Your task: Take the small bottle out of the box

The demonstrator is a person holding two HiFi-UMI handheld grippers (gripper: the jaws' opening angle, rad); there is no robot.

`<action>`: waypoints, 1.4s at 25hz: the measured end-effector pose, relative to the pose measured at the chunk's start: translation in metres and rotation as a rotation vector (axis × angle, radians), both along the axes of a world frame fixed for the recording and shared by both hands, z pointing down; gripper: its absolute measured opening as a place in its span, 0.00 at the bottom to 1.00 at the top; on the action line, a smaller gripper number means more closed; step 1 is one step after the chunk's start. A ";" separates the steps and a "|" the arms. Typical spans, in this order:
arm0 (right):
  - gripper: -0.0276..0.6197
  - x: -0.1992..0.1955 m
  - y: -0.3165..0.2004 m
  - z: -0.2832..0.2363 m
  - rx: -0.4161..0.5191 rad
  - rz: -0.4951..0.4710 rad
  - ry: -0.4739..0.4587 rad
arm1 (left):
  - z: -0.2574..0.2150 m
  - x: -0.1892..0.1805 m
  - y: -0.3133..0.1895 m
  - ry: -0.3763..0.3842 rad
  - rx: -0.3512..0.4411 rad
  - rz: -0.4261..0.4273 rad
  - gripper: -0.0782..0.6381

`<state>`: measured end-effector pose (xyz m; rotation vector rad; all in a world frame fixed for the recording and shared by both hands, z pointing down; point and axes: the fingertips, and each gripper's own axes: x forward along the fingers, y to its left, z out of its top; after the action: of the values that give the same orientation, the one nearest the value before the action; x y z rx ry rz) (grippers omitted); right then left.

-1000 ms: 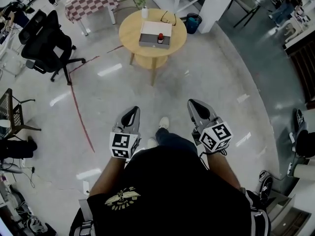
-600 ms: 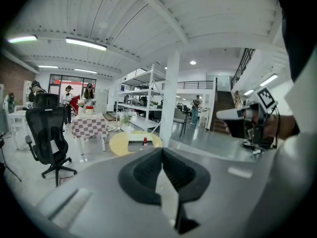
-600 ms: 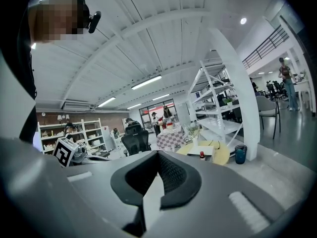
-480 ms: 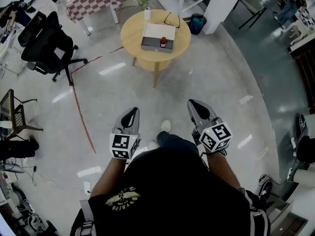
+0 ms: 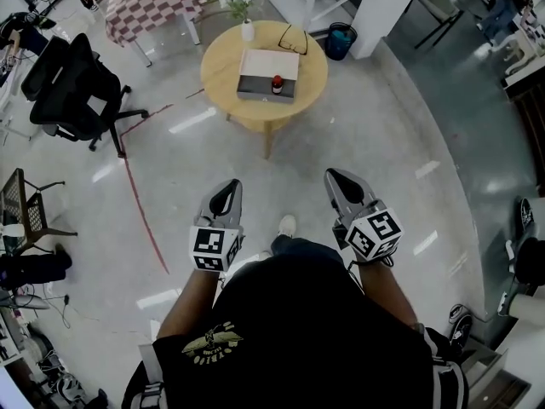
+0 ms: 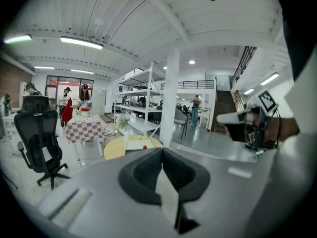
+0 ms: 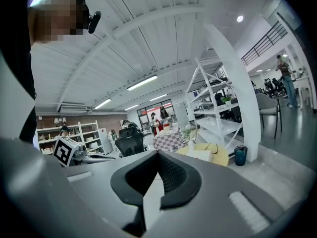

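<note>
Approach step: small bottle (image 5: 277, 83) seems to stand in box (image 5: 262, 65) on round tabletop (image 5: 223, 58), well ahead of both grippers. Left gripper (image 5: 226, 191) & right gripper (image 5: 335, 180): jaws together, nothing btwn. Next: get within reach, part one pair round bottle.

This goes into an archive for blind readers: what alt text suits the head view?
Seen from above, a person in a black shirt holds shut, empty left tongs and right tongs over a glossy floor. Well ahead, a round wooden table carries a box with a small red-capped bottle inside.
</note>
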<state>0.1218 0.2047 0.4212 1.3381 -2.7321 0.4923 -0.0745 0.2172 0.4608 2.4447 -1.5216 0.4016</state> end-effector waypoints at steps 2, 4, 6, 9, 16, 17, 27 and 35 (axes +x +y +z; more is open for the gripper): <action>0.05 0.000 -0.015 -0.003 0.002 -0.009 -0.016 | -0.002 0.002 -0.013 -0.006 -0.001 -0.007 0.11; 0.05 0.000 -0.028 -0.004 0.005 -0.024 -0.010 | -0.003 0.003 -0.024 -0.013 -0.001 -0.015 0.11; 0.05 0.001 -0.040 -0.006 0.015 -0.039 -0.003 | -0.005 0.004 -0.033 -0.017 0.001 -0.028 0.11; 0.05 0.004 -0.059 -0.009 0.029 -0.056 -0.002 | -0.008 0.001 -0.047 -0.024 0.011 -0.053 0.11; 0.05 0.019 -0.093 -0.014 0.049 -0.070 -0.019 | -0.018 0.007 -0.082 -0.026 0.037 -0.098 0.11; 0.05 0.022 -0.097 -0.014 0.051 -0.067 -0.024 | -0.020 0.010 -0.087 -0.026 0.047 -0.099 0.11; 0.05 0.022 -0.108 0.000 0.022 -0.085 -0.043 | -0.015 0.017 -0.086 -0.059 0.031 -0.092 0.11; 0.05 -0.005 -0.117 -0.005 0.022 -0.117 -0.032 | -0.005 0.004 -0.088 -0.053 -0.008 -0.091 0.11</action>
<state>0.1167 0.0882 0.4160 1.1766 -2.8284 0.4801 -0.0705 0.1295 0.4558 2.3660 -1.6427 0.4574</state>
